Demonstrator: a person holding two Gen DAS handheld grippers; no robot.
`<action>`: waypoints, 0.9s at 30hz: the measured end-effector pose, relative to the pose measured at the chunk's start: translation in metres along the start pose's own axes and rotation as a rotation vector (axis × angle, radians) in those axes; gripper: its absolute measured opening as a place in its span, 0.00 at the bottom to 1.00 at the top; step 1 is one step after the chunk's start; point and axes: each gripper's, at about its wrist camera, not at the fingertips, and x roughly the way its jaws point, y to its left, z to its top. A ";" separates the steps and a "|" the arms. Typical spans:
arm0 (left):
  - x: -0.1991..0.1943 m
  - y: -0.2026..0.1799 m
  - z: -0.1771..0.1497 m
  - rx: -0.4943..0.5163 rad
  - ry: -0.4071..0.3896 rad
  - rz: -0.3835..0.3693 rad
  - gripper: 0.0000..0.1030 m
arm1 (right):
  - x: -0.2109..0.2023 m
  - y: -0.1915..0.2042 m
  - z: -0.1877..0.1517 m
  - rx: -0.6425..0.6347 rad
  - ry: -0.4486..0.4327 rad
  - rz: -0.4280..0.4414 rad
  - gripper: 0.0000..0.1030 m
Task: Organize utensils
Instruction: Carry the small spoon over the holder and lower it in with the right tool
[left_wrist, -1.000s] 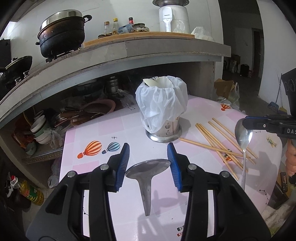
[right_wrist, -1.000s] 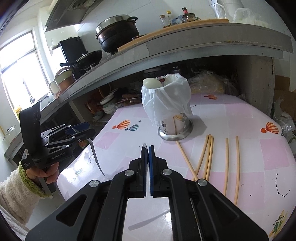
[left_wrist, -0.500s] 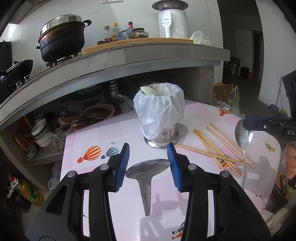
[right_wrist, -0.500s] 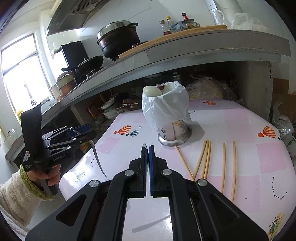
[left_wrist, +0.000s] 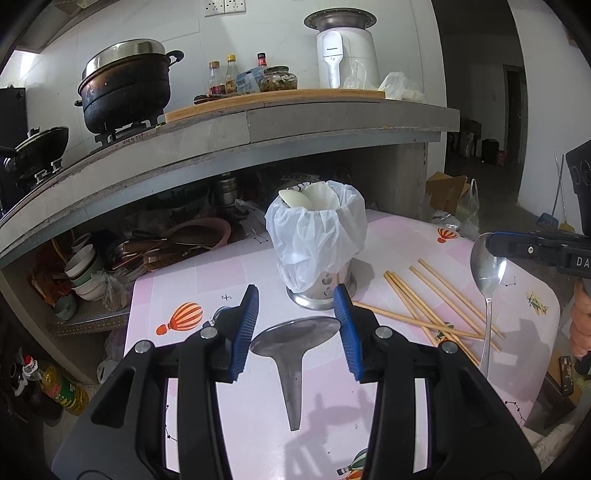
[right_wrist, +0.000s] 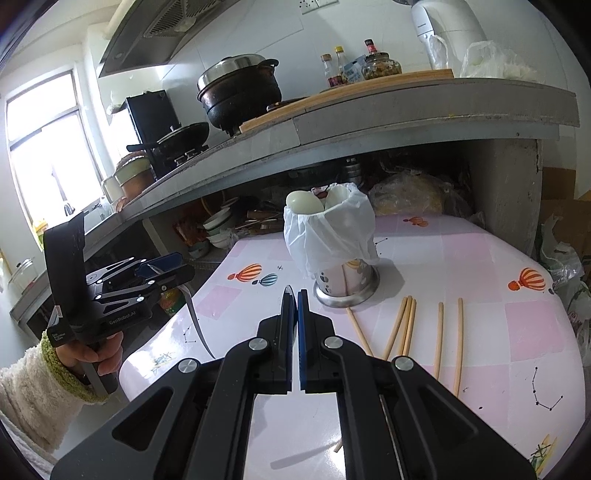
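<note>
Your left gripper has its blue pads clamped across the bowl of a steel spoon, whose handle hangs down toward the camera above the pink table. Your right gripper is pinched flat on the bowl of a second steel spoon, handle dangling above the table's right edge in the left wrist view.

The steel utensil holder, wrapped in a white plastic bag, stands near the table's far edge with pale spoon bowls poking out of its top. Loose wooden chopsticks lie scattered on the tabletop between the holder and the right edge, some crossing each other.

Directly above the holder hangs the concrete counter, carrying a black pot, sauce bottles and a white appliance. Under it, behind the table, bowls and pans crowd a low shelf.
</note>
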 end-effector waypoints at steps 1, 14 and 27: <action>0.000 -0.001 0.001 0.001 0.000 0.000 0.39 | 0.000 0.000 0.001 -0.001 -0.002 -0.001 0.03; 0.002 -0.004 0.015 -0.022 -0.030 0.010 0.39 | -0.008 -0.010 0.017 -0.006 -0.029 -0.009 0.03; 0.007 0.005 0.030 -0.070 -0.073 -0.006 0.39 | -0.022 -0.020 0.078 -0.054 -0.108 -0.049 0.03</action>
